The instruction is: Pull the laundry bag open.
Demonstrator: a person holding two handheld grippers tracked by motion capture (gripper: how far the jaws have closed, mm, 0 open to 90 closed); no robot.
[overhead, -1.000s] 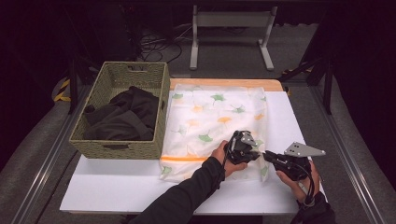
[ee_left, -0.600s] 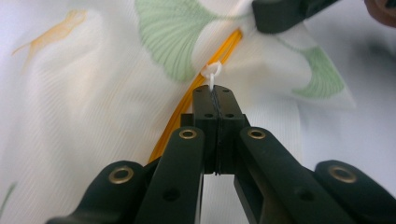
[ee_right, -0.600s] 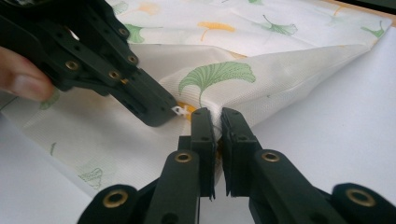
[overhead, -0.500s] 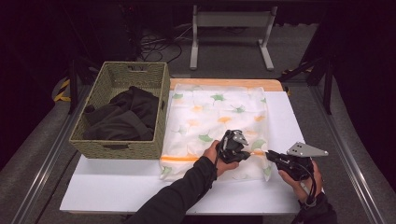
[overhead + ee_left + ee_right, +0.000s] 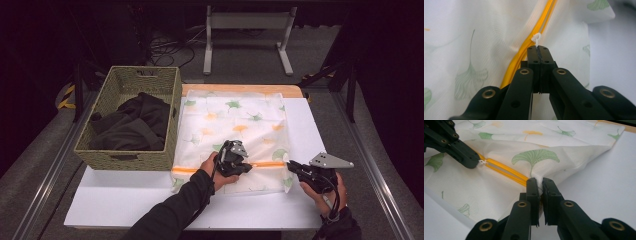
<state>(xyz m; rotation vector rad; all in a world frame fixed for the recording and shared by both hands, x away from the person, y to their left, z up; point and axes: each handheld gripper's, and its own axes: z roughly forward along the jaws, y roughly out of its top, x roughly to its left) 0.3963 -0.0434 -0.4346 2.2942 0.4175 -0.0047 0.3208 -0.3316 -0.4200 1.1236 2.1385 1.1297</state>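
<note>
The laundry bag (image 5: 235,135) lies flat at the table's (image 5: 125,200) near-centre. The right gripper (image 5: 540,182) pinches the bag's near right corner fabric, anchoring it. The left gripper (image 5: 538,48), pressed together, grips the white zipper pull (image 5: 535,38) on the orange zipper (image 5: 225,167). The step in hand appears to be zipper travel; the next move calls for a steady pull along the track against the anchor. The bag's contents are hidden. At the far left edge stands a wicker basket (image 5: 167,145) of dark clothes (image 5: 132,125).
</note>
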